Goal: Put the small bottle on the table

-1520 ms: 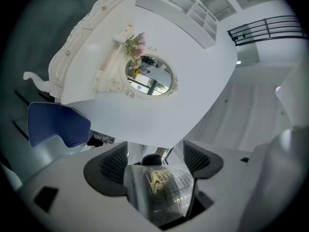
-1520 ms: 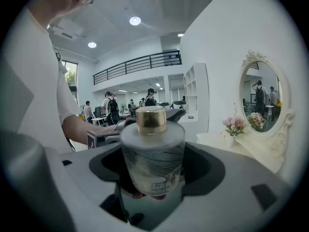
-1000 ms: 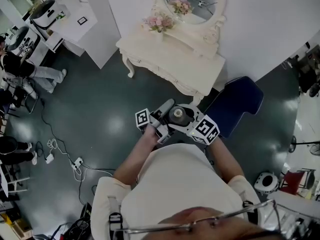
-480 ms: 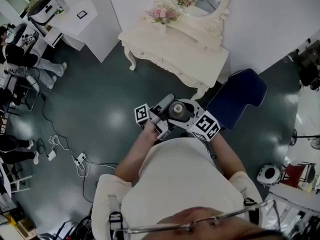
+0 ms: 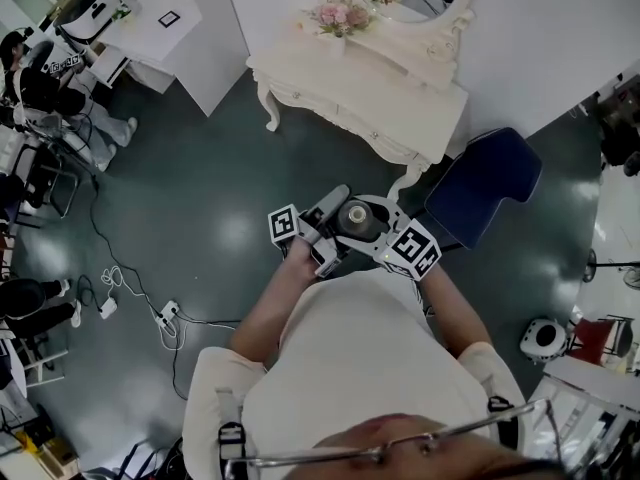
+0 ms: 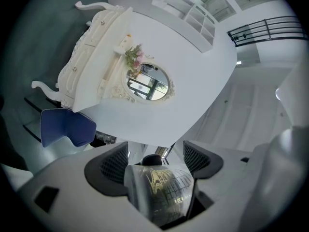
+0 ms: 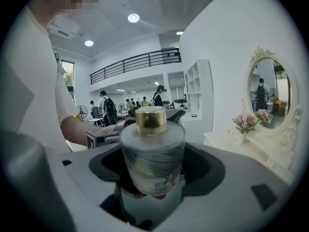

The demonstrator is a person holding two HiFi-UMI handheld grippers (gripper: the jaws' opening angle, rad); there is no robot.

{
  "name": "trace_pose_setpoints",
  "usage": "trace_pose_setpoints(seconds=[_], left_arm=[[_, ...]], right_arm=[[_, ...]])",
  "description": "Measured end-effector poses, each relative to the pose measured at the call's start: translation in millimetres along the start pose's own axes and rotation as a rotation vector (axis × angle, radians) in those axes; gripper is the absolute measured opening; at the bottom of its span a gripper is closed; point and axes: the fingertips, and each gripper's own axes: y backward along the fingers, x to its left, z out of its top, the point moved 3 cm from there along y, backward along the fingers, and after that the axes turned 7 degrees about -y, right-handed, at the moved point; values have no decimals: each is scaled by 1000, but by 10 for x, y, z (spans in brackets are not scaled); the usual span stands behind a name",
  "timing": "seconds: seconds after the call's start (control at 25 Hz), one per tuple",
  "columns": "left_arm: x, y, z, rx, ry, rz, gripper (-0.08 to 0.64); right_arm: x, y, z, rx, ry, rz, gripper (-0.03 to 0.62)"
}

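My left tool and right tool both clamp the small bottle in midair. The dressing-table worktop lies at twelve o'clock, well apart, so I judge placing is all still to do.

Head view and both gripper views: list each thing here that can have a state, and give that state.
small bottle: capped, upright, held in the air.
left gripper: shut on the small bottle.
right gripper: jaws flank the small bottle, grip unclear.
table: flowers on it, small bottle not yet there.
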Motion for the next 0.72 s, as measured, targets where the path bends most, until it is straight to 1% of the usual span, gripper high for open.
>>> trace_pose_setpoints(seconds=[0.36, 0.72], left_arm=[[-41, 72, 84, 8, 20, -1, 353], [-27, 2, 348, -12, 12, -1, 353]], right_arm=[[36, -123, 27, 4, -8, -18, 345], [-167, -298, 103, 13, -1, 5, 345]])
